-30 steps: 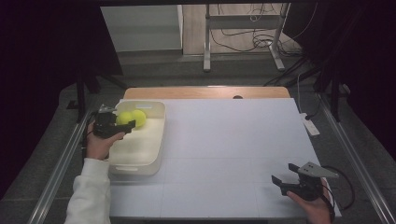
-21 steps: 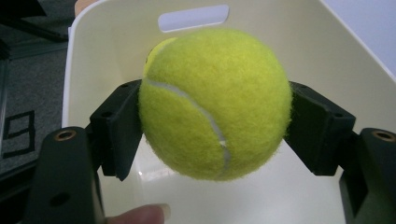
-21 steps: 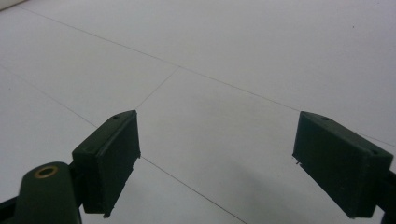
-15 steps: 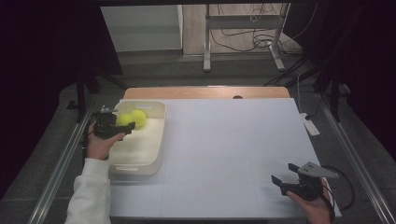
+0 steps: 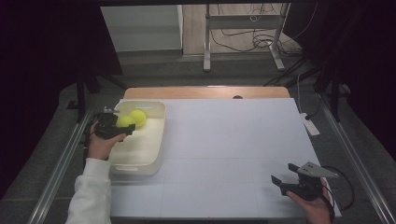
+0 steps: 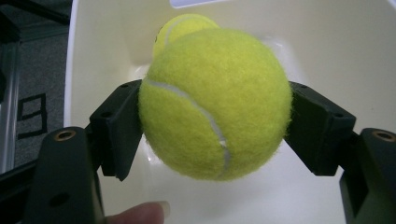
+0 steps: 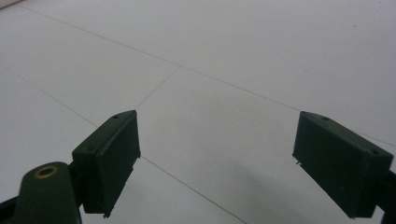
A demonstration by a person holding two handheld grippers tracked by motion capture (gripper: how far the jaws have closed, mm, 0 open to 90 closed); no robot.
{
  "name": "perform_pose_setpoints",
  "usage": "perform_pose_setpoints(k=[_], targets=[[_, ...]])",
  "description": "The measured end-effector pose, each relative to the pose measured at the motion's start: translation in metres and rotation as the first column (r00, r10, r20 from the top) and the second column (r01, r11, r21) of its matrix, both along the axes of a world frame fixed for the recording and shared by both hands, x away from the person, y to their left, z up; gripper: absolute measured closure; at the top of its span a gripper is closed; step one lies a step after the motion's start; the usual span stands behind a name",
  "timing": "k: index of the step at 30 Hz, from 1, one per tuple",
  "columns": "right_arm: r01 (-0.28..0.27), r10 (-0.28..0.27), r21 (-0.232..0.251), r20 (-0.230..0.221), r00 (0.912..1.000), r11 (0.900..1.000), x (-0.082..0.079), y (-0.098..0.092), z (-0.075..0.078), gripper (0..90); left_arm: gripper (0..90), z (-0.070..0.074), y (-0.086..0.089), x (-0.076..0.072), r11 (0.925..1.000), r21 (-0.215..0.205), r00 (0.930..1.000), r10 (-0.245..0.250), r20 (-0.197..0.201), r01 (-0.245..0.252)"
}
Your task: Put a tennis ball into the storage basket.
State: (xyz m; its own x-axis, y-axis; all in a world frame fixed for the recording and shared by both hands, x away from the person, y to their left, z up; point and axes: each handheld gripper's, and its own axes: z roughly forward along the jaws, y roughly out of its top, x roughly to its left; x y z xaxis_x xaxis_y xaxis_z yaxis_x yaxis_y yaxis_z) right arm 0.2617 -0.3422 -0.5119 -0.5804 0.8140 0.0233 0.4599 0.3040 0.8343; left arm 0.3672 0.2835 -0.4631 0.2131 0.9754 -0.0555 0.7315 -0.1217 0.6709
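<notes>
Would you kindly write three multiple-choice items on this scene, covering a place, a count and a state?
1. Where does the cream plastic tub sit on the white table?
A. left side
B. right side
C. centre

2. How many yellow-green tennis balls show?
A. one
B. two
C. four

3. How does the right gripper stand?
A. shut on a ball
B. open, holding nothing
C. shut on the tub rim

Key: 1 A, the tub lies by the left edge in the high view. 2 B, the held ball in the left gripper and the second ball behind it. 3 B, bare table shows between its jaws.
</notes>
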Motion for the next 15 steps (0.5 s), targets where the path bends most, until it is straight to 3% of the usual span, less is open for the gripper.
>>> perform_pose_setpoints(k=[15], targets=[[0.000, 0.000, -0.001, 0.000, 1.0000, 1.000, 0.0001, -0.0001, -0.0001, 14.9, 26.4, -0.0008, -0.0002, 0.0007, 0.9998, 0.011, 0.9999, 0.014, -0.004, -0.014]])
